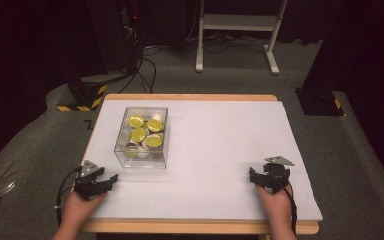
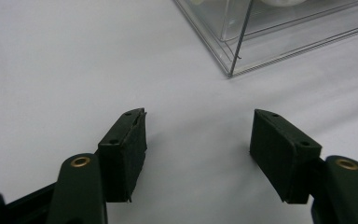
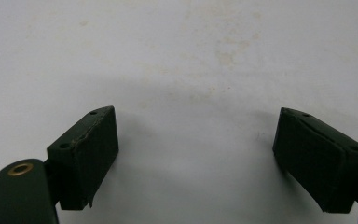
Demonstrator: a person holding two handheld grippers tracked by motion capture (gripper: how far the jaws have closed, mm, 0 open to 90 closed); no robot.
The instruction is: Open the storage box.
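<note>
The left gripper (image 1: 111, 178) rests on the white table (image 1: 215, 150) with its jaws apart and nothing between them. The clear box (image 1: 141, 137) sits just ahead of it and a little to its right, near but not touching. Inside lie yellow round pieces (image 1: 146, 133). The right gripper (image 1: 251, 175) is well apart from the box, jaws wide and empty too.

To do this step well, the left gripper should probably go straight at the box, slow and low, and not bump the corner.

The left gripper view shows the box corner (image 2: 230, 72) up close. The high view shows the yellow pieces inside. The right gripper view shows faint stains (image 3: 223, 53) on the table ahead of its jaws.
</note>
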